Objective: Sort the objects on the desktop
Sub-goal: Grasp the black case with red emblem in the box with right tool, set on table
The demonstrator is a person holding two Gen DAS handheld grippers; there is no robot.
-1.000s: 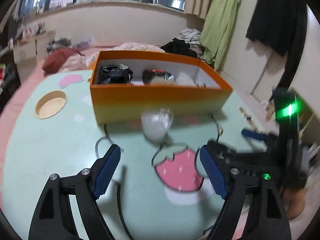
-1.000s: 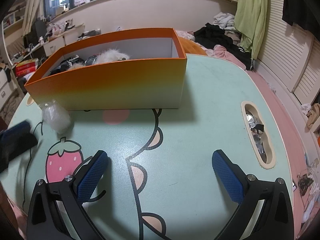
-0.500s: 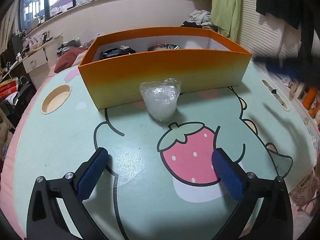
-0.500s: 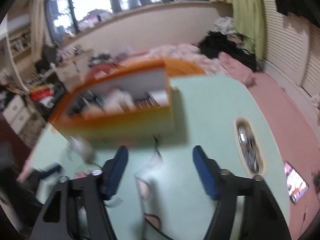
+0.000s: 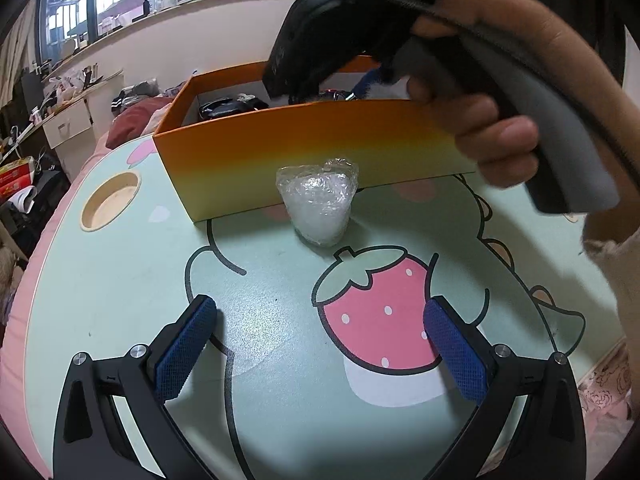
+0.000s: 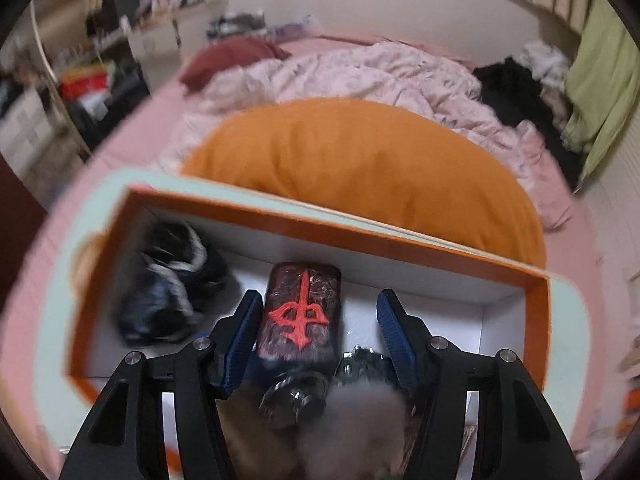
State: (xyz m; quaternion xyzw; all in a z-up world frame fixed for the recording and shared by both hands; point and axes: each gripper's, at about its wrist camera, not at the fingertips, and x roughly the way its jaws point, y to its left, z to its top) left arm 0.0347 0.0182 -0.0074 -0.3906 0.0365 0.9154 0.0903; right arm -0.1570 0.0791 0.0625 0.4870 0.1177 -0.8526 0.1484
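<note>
A crumpled clear plastic bundle (image 5: 318, 208) stands on the green table (image 5: 120, 280), touching the front wall of the orange box (image 5: 320, 152). My left gripper (image 5: 320, 344) hovers wide open short of the bundle, with nothing between its fingers. My right gripper (image 6: 316, 332) points down into the orange box (image 6: 320, 226), its jaws closing. Below and between its fingers lie a dark case with a red symbol (image 6: 302, 312), a metal keyring piece (image 6: 292, 396) and a grey fluffy ball (image 6: 352, 428); the pads do not visibly press on any of them. A black bundle (image 6: 168, 284) lies at the box's left end.
A person's hand (image 5: 480, 120) holds the right gripper's handle above the box's right half. A round wooden cup recess (image 5: 110, 200) sits in the table at the left. Beyond the table's far edge lie an orange pillow (image 6: 360, 168) and a bed.
The right gripper swung from the open table to above the box's inside, and its jaws narrowed. The left gripper opened wider and came nearer the plastic bundle.
</note>
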